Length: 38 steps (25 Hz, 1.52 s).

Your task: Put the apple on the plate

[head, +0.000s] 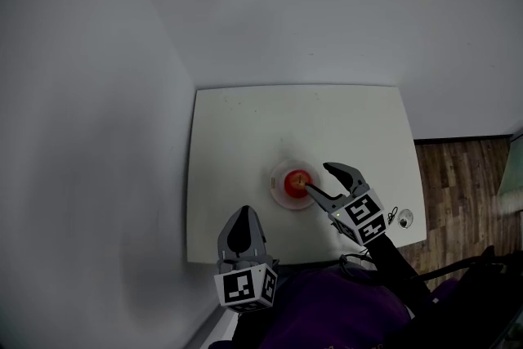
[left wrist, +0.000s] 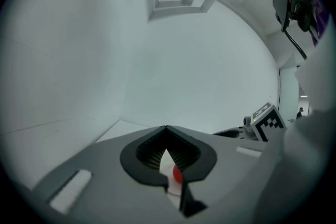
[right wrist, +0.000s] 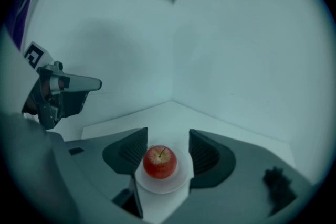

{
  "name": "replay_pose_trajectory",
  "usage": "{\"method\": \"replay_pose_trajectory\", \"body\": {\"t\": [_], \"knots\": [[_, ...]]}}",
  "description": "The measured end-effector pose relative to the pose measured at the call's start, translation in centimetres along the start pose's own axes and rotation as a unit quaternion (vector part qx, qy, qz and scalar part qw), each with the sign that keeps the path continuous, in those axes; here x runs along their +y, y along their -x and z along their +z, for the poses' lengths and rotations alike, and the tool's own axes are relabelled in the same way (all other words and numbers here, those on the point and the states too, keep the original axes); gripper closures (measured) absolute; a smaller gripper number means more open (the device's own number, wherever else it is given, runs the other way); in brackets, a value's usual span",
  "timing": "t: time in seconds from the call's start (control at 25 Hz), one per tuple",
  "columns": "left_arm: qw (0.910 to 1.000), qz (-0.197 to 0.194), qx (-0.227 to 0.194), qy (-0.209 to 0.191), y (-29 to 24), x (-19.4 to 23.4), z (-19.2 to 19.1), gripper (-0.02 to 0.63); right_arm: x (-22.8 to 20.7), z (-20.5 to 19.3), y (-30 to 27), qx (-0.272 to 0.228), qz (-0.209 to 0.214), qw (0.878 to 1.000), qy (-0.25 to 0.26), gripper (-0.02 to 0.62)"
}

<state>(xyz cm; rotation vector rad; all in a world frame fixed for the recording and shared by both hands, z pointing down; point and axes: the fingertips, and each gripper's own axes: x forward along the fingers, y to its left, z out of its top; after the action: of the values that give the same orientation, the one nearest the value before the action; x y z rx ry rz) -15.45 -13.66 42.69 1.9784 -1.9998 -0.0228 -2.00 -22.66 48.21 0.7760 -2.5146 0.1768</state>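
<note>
Nearest to you, purple clothing (head: pixel 327 315) fills the bottom of the head view. Just past it your left claw (head: pixel 243 211) hangs over the near edge of the table (head: pixel 245 135). It is clenched, tips together, with nothing between them. Its marker cube (head: pixel 243 288) faces up toward you.

To the right and a little farther in, your right claw (head: pixel 315 176) is released, jaws wide apart and slanting down toward the middle of the table. Its own view shows the apple (head: pixel 298 180) in the gap between the two pads, but neither pad touches it. The apple is red and sits upright, stem up, on the small pale plate (head: pixel 279 196). The plate lies flat on the near half of the table, roughly midway between left and right.

Near the table's near right corner, just right of the right claw, lies a small round thing (head: pixel 404 217), too small to tell what it is.

The table is white and matte. Its left edge runs along the left wall (head: pixel 82 135) and its far edge meets the far wall (head: pixel 327 4), so it sits in the corner of the room. Both walls are plain and pale. To the right of the table, a dark wooden floor (head: pixel 466 176) shows below the far wall.
</note>
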Motion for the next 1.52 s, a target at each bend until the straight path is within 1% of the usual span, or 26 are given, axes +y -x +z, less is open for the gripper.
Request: {"method": "replay_pose_trajectory", "body": {"t": [0.08, 0.12, 0.16, 0.32, 0.48, 0.8, 1.16, 1.52], "knots": [[0.9999, -0.011, 0.002, -0.004, -0.2, -0.7, 0.0, 0.600, -0.6, 0.8, 1.2, -0.018, -0.022, 1.000, 0.001, 0.402], [0.9998, -0.017, 0.004, -0.006, -0.3, -1.0, 0.0, 0.600, -1.0, 1.3, 1.9, -0.028, -0.035, 0.999, 0.000, 0.478], [0.9997, -0.022, 0.003, -0.007, -0.5, -1.4, 0.1, 0.600, -1.3, 1.6, 2.5, -0.037, -0.045, 0.998, -0.002, 0.536], [0.9990, -0.043, 0.005, -0.015, -1.0, -2.8, -0.2, 0.600, -2.2, 2.4, 4.2, -0.056, -0.071, 0.996, -0.001, 0.579], [0.9982, -0.057, 0.004, -0.016, -1.2, -4.2, 0.0, 0.600, -2.8, 2.4, 5.7, -0.065, -0.089, 0.994, 0.002, 0.584], [0.9972, -0.071, 0.007, -0.022, -1.1, -5.9, -0.2, 0.600, -3.6, 2.0, 7.7, -0.075, -0.106, 0.991, -0.008, 0.586], [0.9968, -0.075, 0.006, -0.025, -1.1, -6.7, -0.1, 0.600, -4.0, 2.0, 8.5, -0.079, -0.108, 0.991, -0.005, 0.586], [0.9968, -0.075, 0.008, -0.026, -0.9, -6.4, -0.3, 0.600, -3.6, 2.4, 8.5, -0.085, -0.106, 0.991, 0.000, 0.586]]}}
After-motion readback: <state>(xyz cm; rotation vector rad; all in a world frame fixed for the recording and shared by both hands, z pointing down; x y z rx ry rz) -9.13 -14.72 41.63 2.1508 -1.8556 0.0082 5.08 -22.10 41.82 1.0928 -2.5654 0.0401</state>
